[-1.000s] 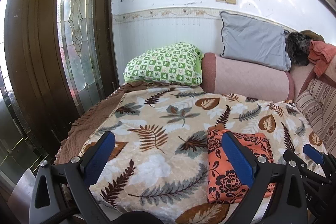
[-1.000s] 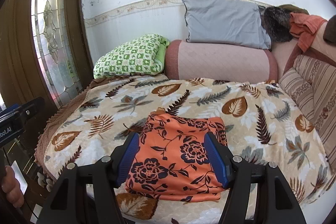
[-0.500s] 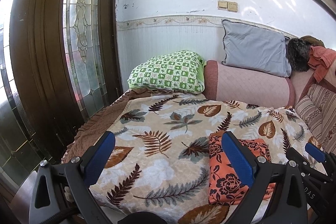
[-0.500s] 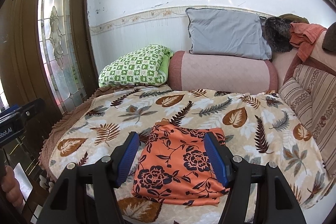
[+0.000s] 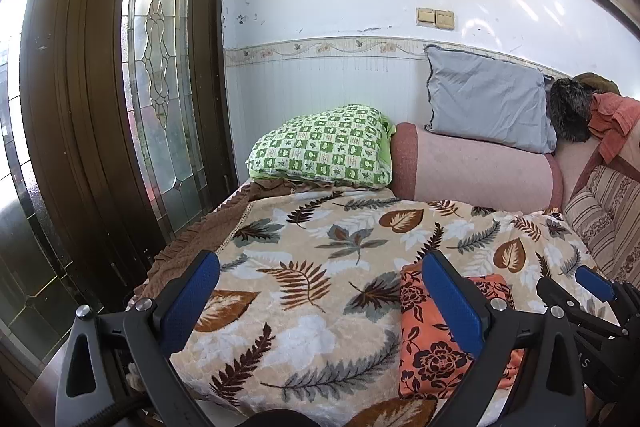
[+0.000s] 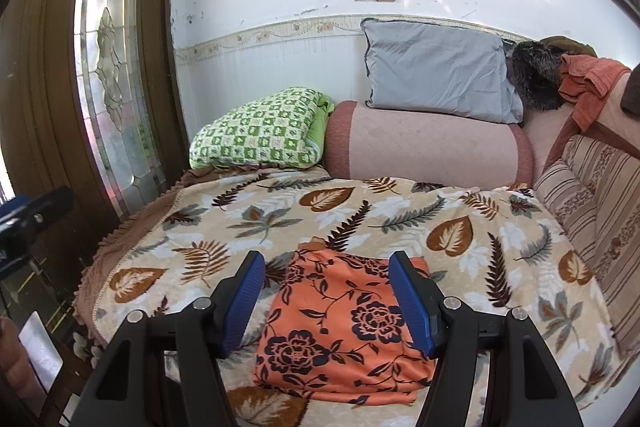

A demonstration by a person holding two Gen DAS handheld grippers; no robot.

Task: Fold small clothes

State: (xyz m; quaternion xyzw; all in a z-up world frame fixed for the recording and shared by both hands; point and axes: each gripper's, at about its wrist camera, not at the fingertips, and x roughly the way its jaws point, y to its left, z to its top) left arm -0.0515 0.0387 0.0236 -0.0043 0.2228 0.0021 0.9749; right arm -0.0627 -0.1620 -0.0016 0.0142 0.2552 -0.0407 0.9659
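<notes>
Both grippers, left (image 5: 320, 295) and right (image 6: 327, 294), spread, empty. Cloth (image 6: 344, 323) on blanket (image 6: 400, 211): thin, floppy; pinch edge corners.

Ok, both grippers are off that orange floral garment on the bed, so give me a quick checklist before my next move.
1. Orange floral garment folded into a flat rectangle on the leaf-print blanket: ok.
2. Right gripper open and holding nothing: ok.
3. Left gripper open and holding nothing: ok.
4. Garment's edges square and layers aligned: cannot tell, the near edge is partly hidden behind the fingers.
5. Another small garment within reach to fold: not ok, only the orange cloth heaped at the far right corner shows.
6. Bare blanket left of the garment for laying out the next piece: ok.
</notes>
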